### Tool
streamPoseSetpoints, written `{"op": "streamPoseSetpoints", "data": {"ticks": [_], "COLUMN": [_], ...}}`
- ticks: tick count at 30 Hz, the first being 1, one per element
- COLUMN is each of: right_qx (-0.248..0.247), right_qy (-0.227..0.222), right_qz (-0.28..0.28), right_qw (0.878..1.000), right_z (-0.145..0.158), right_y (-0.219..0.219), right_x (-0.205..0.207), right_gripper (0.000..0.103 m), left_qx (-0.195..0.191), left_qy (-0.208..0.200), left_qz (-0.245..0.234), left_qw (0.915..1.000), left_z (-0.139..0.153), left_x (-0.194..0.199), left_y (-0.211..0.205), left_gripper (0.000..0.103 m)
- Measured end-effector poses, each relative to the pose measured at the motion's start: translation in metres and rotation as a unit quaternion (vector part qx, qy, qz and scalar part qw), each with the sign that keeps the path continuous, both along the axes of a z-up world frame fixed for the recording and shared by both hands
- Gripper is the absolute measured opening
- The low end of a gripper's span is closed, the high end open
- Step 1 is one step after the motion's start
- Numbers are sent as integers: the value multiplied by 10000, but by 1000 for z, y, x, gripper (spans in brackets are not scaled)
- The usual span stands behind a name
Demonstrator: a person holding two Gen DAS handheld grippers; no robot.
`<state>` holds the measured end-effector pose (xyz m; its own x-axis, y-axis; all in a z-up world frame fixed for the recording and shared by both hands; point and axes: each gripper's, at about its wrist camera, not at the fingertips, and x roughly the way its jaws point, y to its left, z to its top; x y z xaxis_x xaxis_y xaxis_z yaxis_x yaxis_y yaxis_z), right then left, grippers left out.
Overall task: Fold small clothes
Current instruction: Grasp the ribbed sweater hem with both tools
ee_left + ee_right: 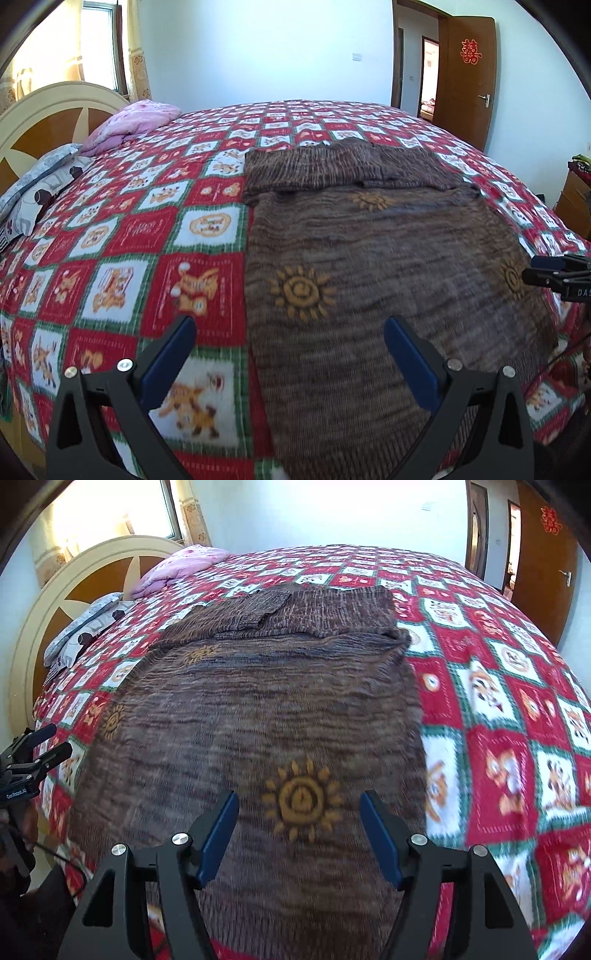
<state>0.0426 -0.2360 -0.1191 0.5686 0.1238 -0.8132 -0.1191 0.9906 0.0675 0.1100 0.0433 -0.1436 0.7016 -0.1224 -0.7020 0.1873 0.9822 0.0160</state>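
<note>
Both grippers hover spread, apparently above the sweater.

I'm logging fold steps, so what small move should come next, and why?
Probably lower both open tools, left tool and right tool, onto the brown sweater's near hem: its sleeves already lie folded in, and neither tool holds cloth.

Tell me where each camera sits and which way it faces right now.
Left wrist: on the left hand-held gripper, open over the sweater's left edge, facing the far wall and door; the right hand-held gripper shows at the right edge.
Right wrist: on the right hand-held gripper, open above the sweater's sun motif, facing the headboard; the left gripper shows at the left edge.
Shared: sweater, bedspread, pillows.
</note>
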Motion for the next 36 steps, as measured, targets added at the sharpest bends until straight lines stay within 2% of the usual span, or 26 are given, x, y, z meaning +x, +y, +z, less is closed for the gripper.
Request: {"op": "streamPoseSetpoints", "data": {"ticks": [4, 8, 10, 12, 16, 18, 21, 26, 28, 30, 36], "right_qx": [-37, 46, 50, -30, -109, -67, -55, -41, -78, -76, -49], "right_qy": [99, 302, 368, 401, 386, 388, 362, 347, 328, 365, 533], "right_qz": [-33, -105, -154, -200, -331, -402, -376, -377, -381, -403, -635], "right_qw": [9999, 9995, 9992, 9990, 9986, 9984, 9986, 9987, 9987, 9985, 9965], "right_z": [-1, -9, -13, -17, -24, -27, -27, -26, -25, -24, -17], "right_y": [-4, -12, -15, -18, -26, -30, -31, -30, -30, -30, -39], "right_x": [-19, -39, -47, -56, -64, -64, -63, -64, -65, -66, -71], "right_gripper": [69, 69, 69, 69, 69, 69, 69, 69, 69, 69, 69], "left_qx": [-88, -327, -426, -533, -827, -889, -852, -780, -740, -704, -611], "left_qy": [141, 503, 605, 700, 1044, 1192, 1315, 1293, 1292, 1299, 1260], "left_qz": [-9, -65, -49, 15, -8, -39, -88, -33, 74, 142, 113], "left_qw": [9999, 9982, 9972, 9961, 9911, 9889, 9876, 9885, 9888, 9889, 9901], "left_z": [-4, -13, -17, -21, -33, -39, -47, -50, -50, -50, -51], "left_x": [-13, -31, -39, -46, -53, -56, -59, -61, -61, -60, -61], "left_y": [5, 12, 16, 20, 23, 19, 12, 11, 14, 17, 16], "left_gripper": [102, 93, 87, 75, 60, 56, 48, 47, 33, 27, 26]}}
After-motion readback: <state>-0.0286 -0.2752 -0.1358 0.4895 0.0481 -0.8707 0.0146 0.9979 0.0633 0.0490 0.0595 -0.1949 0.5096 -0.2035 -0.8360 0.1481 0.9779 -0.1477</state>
